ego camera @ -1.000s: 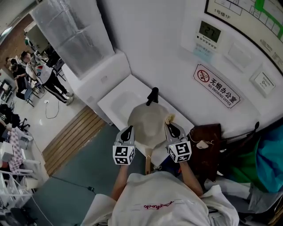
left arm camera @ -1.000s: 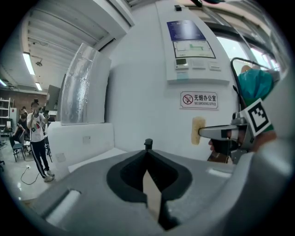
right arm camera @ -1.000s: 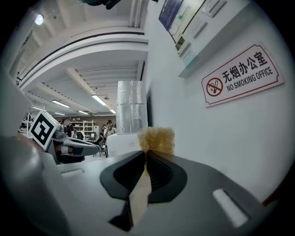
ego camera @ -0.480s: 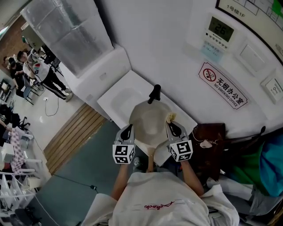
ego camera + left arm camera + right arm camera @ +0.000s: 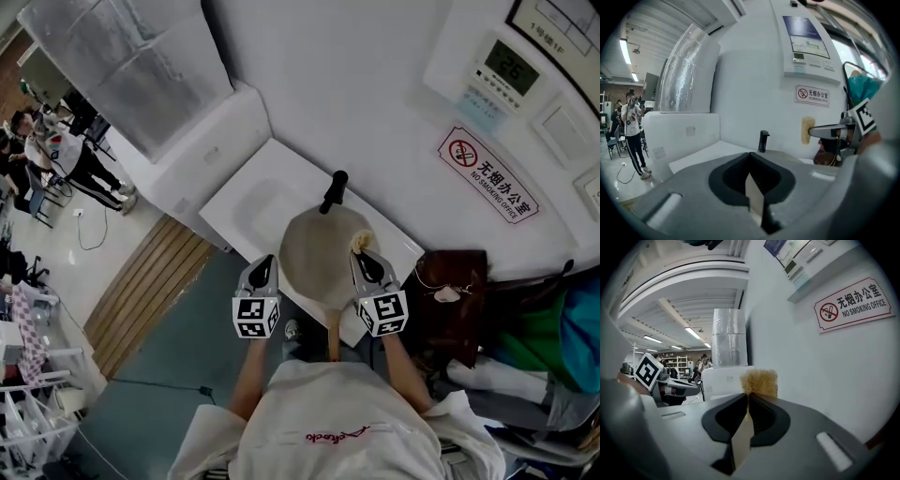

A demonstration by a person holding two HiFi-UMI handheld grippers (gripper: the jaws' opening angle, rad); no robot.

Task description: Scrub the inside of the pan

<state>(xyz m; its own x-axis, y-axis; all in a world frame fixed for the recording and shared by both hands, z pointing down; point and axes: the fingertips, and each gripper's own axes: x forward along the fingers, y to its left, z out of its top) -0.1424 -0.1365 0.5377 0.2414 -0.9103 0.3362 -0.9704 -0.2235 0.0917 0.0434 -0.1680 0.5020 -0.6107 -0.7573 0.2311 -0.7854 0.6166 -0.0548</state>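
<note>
A round beige pan [image 5: 322,253] lies over the white sink counter [image 5: 251,204], its wooden handle [image 5: 333,336] pointing back at me. My right gripper [image 5: 361,255] [image 5: 751,397] is shut on a yellow sponge [image 5: 358,242] [image 5: 760,382], held at the pan's right far rim. My left gripper [image 5: 266,264] [image 5: 751,157] hangs just off the pan's left edge, jaws shut, with nothing seen between them. The left gripper view shows the sponge [image 5: 806,130] in the other gripper. Neither gripper view shows the pan.
A black tap [image 5: 334,189] [image 5: 763,140] stands behind the pan against the white wall. A no-smoking sign [image 5: 487,175] [image 5: 855,302] and a thermostat [image 5: 510,67] hang on that wall. A brown bag [image 5: 452,298] sits right of the counter. People [image 5: 66,155] stand far left.
The head view has shifted slightly. Both grippers and the sponge keep their places beside the pan.
</note>
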